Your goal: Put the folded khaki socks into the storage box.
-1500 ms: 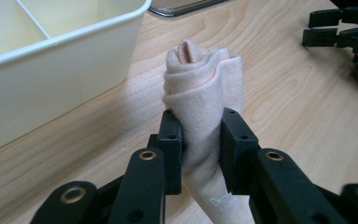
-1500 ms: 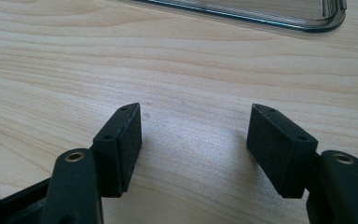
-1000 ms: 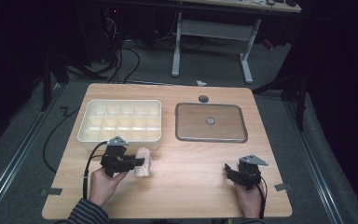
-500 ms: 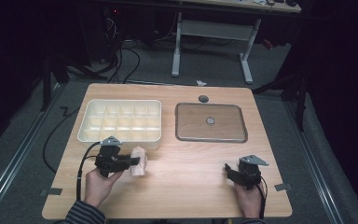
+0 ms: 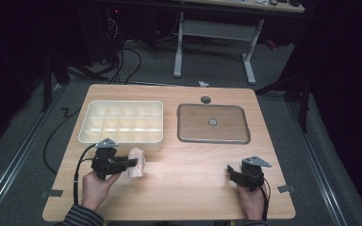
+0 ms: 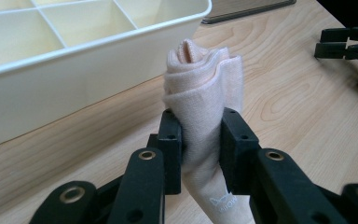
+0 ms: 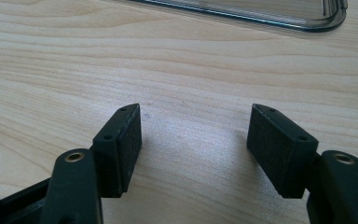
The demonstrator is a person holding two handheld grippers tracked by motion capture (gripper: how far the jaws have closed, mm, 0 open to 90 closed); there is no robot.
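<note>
A rolled pale pink cloth [image 6: 200, 84] is pinched between the pads of my left gripper [image 6: 201, 140], which is shut on it. In the high view the left gripper [image 5: 131, 163] holds the cloth [image 5: 136, 162] just in front of the cream compartment tray [image 5: 121, 123], near its front wall [image 6: 74, 79]. My right gripper [image 5: 229, 172] rests low at the table's front right, pointing left. Its jaws stand open [image 7: 193, 140] over bare wood with nothing between them.
A clear flat lid [image 5: 213, 123] lies right of the tray, its edge also at the top of the right gripper view [image 7: 261, 11]. A small dark disc [image 5: 205, 99] sits behind it. The wooden table [image 5: 188, 179] has dark floor around it.
The left hand with the cloth shifted slightly left and toward the table's front edge, then settled. The right hand stayed still.
</note>
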